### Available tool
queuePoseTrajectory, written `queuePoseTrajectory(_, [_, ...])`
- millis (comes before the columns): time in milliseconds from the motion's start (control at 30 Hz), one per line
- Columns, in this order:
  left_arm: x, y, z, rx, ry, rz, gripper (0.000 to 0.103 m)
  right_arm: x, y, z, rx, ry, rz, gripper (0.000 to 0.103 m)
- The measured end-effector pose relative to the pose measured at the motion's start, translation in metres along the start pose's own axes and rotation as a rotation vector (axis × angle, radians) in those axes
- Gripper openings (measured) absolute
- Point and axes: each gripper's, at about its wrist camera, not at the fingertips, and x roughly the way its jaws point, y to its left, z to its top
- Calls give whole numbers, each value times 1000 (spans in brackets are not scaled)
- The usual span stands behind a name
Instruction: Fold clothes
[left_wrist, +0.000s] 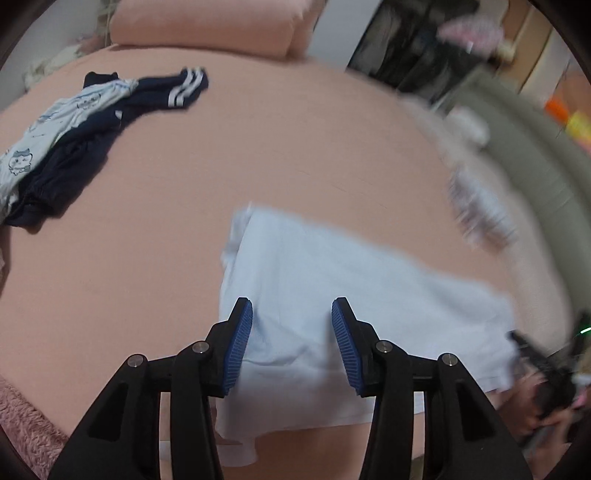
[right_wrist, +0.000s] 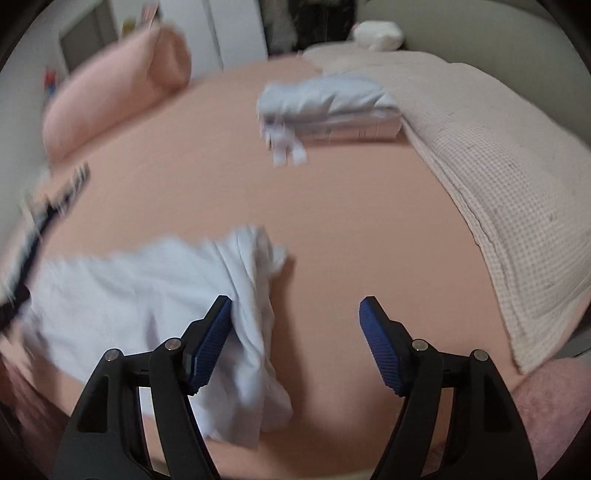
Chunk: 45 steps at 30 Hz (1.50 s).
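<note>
A pale blue garment (left_wrist: 332, 288) lies partly folded on the pink bed sheet (left_wrist: 221, 166). In the left wrist view my left gripper (left_wrist: 291, 302) hovers over the garment's near part, jaws open, with cloth below them but not pinched. In the right wrist view the same garment (right_wrist: 129, 295) spreads to the left, its bunched edge running down beside the left finger. My right gripper (right_wrist: 295, 301) stands wide open over bare sheet, pads not pressing the cloth. The right gripper also shows blurred at the left wrist view's lower right, a hand (left_wrist: 532, 410) on it.
A heap of navy striped and cartoon-print clothes (left_wrist: 74, 122) lies at the far left. A pink pillow (right_wrist: 110, 88) sits at the head. A folded stack of pale clothes (right_wrist: 332, 107) rests beside a checked blanket (right_wrist: 498, 184). Fuzzy pink fabric (left_wrist: 22, 424) borders the bed.
</note>
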Motion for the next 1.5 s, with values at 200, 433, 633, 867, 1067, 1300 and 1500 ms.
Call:
queuePoseTrajectory(200, [-13, -11, 0, 48, -37, -37, 48, -23, -17, -10, 44, -50, 35, 74])
queuePoseTrajectory(433, [-13, -87, -28, 312, -31, -123, 48, -47, 38, -23, -156, -106, 150, 74])
queuePoseTrajectory(633, [0, -75, -24, 315, 22, 83, 48, -50, 77, -39, -343, -122, 104, 73])
queuePoseTrajectory(867, [-16, 33, 12, -150, -15, 84, 49, -38, 12, -21, -32, -28, 101, 74])
queuePoseTrajectory(1067, [-25, -3, 12, -18, -80, 26, 49, -28, -7, -17, 50, 5, 53, 74])
queuePoseTrajectory(1300, [-24, -88, -22, 341, -57, -110, 49, -53, 34, -26, -165, -130, 82, 74])
queuePoseTrajectory(1500, [16, -127, -42, 458, 78, -59, 49, -31, 82, -31, -280, -61, 201, 73])
